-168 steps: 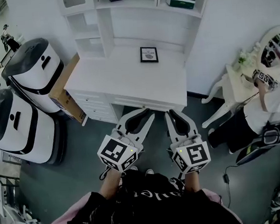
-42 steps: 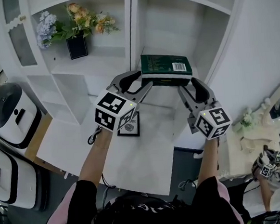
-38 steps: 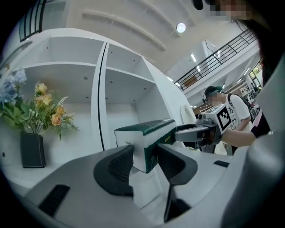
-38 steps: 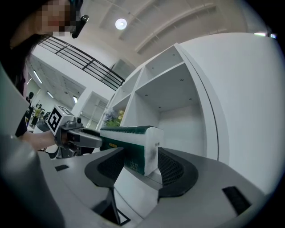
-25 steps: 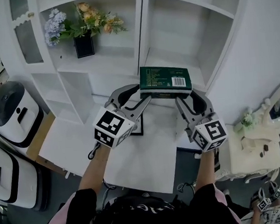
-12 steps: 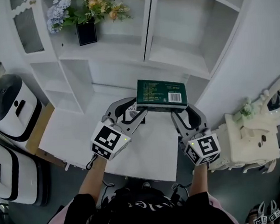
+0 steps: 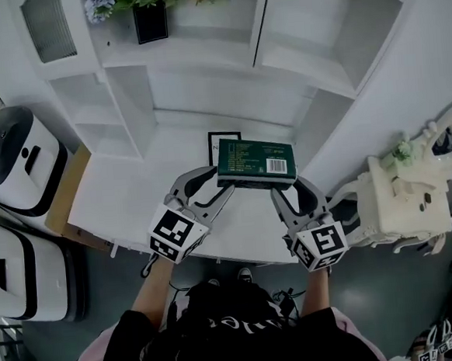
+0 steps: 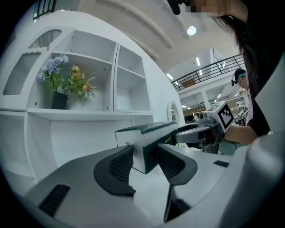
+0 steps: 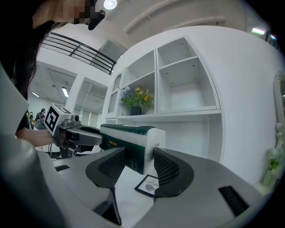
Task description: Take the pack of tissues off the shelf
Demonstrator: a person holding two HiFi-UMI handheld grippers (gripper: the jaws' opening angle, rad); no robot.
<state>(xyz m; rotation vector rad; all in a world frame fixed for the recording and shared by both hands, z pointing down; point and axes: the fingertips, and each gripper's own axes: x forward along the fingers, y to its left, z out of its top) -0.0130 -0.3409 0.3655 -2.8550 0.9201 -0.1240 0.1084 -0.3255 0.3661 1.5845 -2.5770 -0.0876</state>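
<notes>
Left gripper (image 7: 220,181) and right gripper (image 7: 287,185), arms stretched forward in the head view, carry the green pack of tissues (image 7: 256,162) between them, barcode label up. Left gripper view: the jaws are clenched on one end of it. Right gripper view: the jaws are clenched on the other end, with a "NATURE" card (image 9: 150,185) just below them.

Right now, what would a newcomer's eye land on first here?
The dark green pack of tissues, held level over the white desk, with the left gripper clamped on one end and the right gripper on the other. Next, the black vase of flowers on the shelf at upper left, and the white-and-black machines on the floor at far left.
</notes>
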